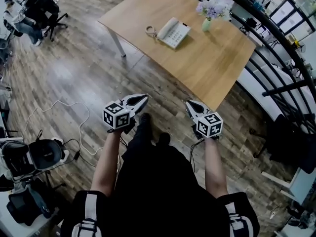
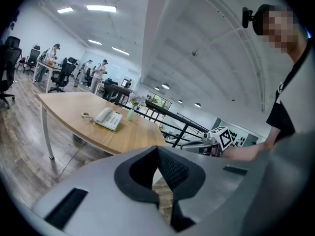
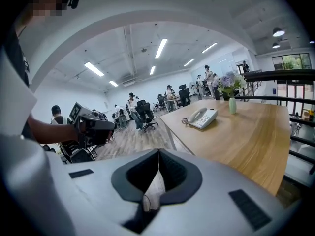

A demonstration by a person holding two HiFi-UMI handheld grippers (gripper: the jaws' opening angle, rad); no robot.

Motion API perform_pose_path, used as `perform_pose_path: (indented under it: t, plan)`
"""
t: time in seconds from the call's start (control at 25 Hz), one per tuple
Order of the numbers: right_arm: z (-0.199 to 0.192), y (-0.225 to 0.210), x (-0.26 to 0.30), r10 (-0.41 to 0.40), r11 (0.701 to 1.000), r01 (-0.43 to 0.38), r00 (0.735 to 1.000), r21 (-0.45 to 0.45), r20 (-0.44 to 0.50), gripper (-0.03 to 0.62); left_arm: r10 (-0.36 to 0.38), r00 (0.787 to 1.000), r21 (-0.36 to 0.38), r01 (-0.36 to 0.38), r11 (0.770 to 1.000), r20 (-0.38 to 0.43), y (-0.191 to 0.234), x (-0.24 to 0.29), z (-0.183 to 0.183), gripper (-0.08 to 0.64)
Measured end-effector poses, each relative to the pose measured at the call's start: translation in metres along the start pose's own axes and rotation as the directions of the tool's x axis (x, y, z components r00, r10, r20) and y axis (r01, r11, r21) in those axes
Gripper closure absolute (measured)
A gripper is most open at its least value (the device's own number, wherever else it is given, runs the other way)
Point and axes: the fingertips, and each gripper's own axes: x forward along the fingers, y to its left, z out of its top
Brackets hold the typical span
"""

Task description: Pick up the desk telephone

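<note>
A white desk telephone (image 1: 173, 32) with a coiled cord lies on the far part of a wooden table (image 1: 207, 63); it also shows in the left gripper view (image 2: 109, 118) and the right gripper view (image 3: 203, 117). My left gripper (image 1: 144, 99) and right gripper (image 1: 189, 104) are both shut and empty, held over the floor short of the table's near corner, well away from the phone. In the left gripper view the jaws (image 2: 158, 154) meet with nothing between them. The right gripper's jaws (image 3: 158, 155) meet the same way.
A vase of purple flowers (image 1: 209, 13) stands on the table right of the phone. A dark railing (image 1: 276, 48) runs along the right. Office chairs and seated people (image 1: 29, 14) are at the far left; cables and gear (image 1: 44, 152) lie on the floor at left.
</note>
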Motion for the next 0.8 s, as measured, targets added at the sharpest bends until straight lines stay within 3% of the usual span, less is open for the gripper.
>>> perform_pose_path:
  t: [0.36,0.8]
  plan:
    - [0.025,0.001,0.055,-0.034,0.999,0.033,0.999,-0.017,-0.039,0.568,-0.022,1.0,-0.026,0.022,0.999,-0.013,0.06,-0.006,0.017,0.538]
    - [0.067,-0.005,0.125,-0.147,0.989,0.147,0.989,-0.001,-0.037,0.568,-0.158,0.987,0.01,0.159,0.987,-0.031,0.135,0.009,0.062,0.538]
